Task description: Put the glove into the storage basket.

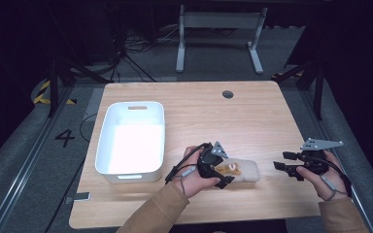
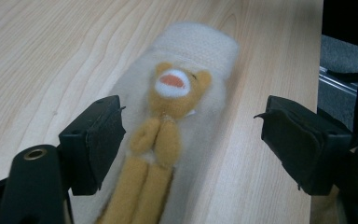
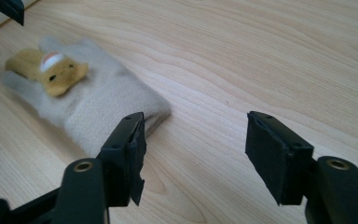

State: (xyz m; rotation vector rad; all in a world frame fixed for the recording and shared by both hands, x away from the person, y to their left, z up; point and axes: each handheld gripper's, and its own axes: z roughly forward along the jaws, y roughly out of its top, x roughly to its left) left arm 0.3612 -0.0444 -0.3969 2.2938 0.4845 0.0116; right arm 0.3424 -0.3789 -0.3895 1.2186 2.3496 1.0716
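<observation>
Lying flat on the wooden bench, near its front edge: a cream fleece mitten bearing a small yellow plush animal. Left tool over the mitten's cuff end, jaws spread wide to either side, pads clear of the fleece. Right tool just beside the mitten's other end, jaws apart, holding nothing. White plastic tub at left.

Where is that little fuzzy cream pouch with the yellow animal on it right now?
In the high view, the cream pouch lies flat on the wooden table near its front edge, right of the white bin, between the open left claw and the right claw.
</observation>
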